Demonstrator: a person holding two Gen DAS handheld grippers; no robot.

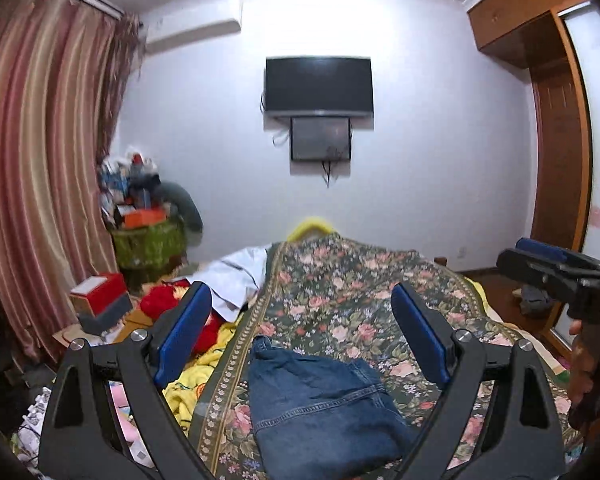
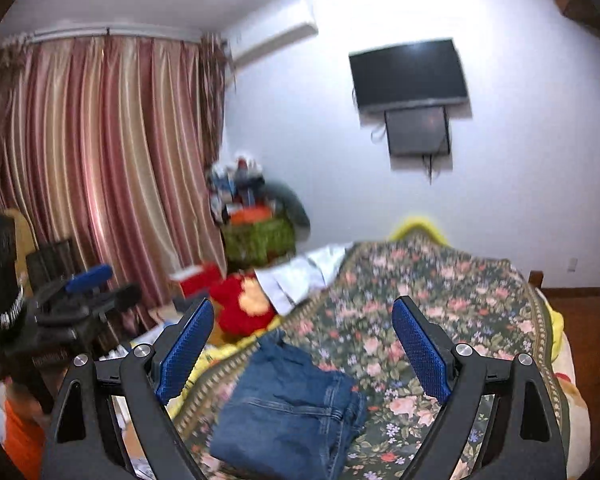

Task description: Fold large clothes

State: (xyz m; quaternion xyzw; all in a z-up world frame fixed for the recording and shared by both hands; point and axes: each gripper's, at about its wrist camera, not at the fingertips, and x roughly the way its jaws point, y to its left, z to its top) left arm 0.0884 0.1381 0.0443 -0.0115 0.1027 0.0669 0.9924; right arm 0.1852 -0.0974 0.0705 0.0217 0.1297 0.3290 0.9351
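Folded jeans (image 1: 320,404) lie near on the bed (image 1: 360,280); both hand-held grippers, left (image 1: 306,336) and right (image 2: 304,340), hover above with fingers apart, holding nothing.

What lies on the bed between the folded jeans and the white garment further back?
Only bare floral bedspread; nothing rests on it between the jeans and the white garment. The left wrist view shows this most sharply, and the right wrist view agrees.
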